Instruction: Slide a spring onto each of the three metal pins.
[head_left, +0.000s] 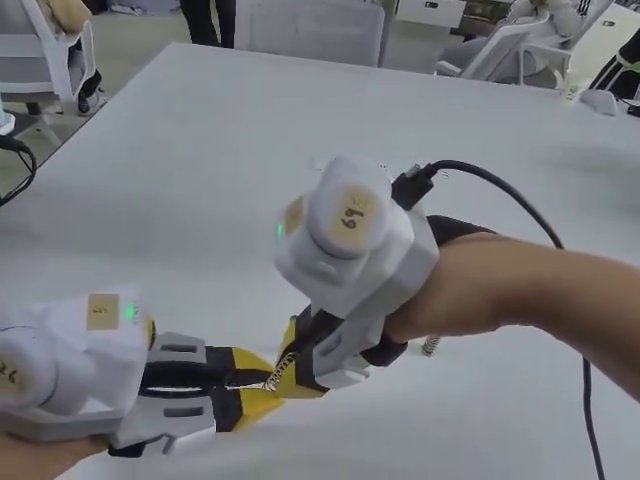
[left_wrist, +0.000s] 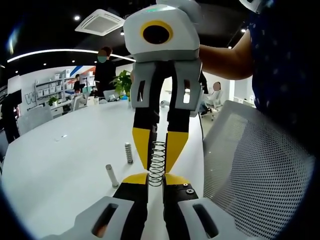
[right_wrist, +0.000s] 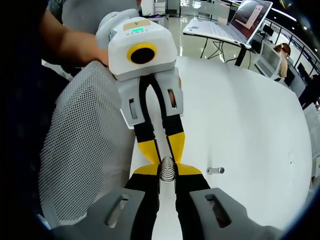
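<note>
Left gripper (head_left: 258, 385) clamps the pin (head_left: 232, 384), right gripper (left_wrist: 158, 168) pinches the spring (left_wrist: 158, 155) at pin's tip: person shd keep both coaxial & feed slowly w/o squashing coils.

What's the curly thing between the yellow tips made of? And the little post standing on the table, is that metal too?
The spring looks like thin bare steel wire: silvery, shiny coils with gaps you can see through. The pin standing on the white table also looks like metal, a smooth grey cylinder with a dull shine, though from here it could be grey plastic.
</note>
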